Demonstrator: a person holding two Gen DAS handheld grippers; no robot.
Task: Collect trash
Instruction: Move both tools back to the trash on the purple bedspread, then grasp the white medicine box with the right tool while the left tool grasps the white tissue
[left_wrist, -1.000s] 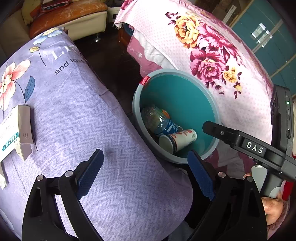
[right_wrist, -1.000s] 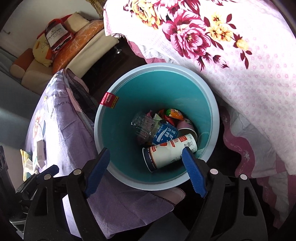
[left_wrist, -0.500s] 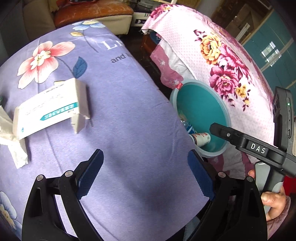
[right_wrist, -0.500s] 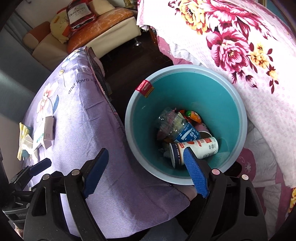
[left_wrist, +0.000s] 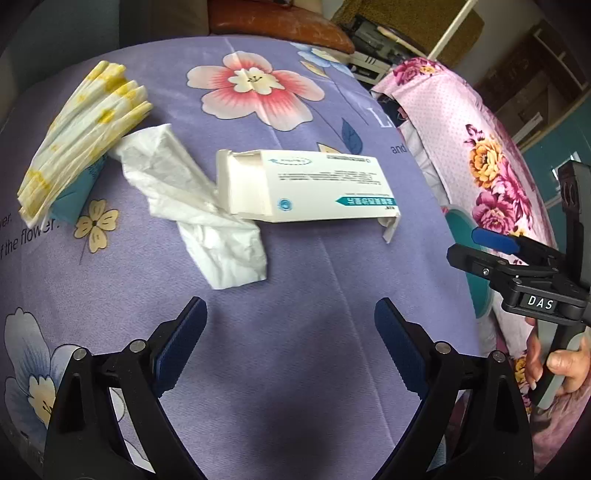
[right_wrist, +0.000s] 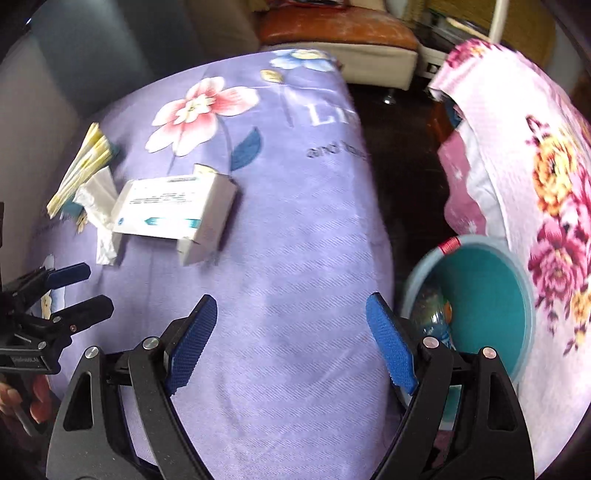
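Hovering over the lilac flower-printed cloth (left_wrist: 295, 332), I hold both grippers spread wide with nothing between the blue pads — my left gripper (left_wrist: 291, 343) and my right gripper (right_wrist: 288, 339) alike are released and empty. Ahead of the left one lies the open white cardboard box with teal print (left_wrist: 314, 188), one end resting on a crumpled white tissue (left_wrist: 199, 206); beside the tissue sits a folded stack of yellow-patterned paper napkins (left_wrist: 81, 136). Off the cloth's right edge stands the round teal plastic bin (right_wrist: 491, 295), with a clear plastic bottle (right_wrist: 432, 314) inside — tucked against the pink rose-printed cover (right_wrist: 554, 184).
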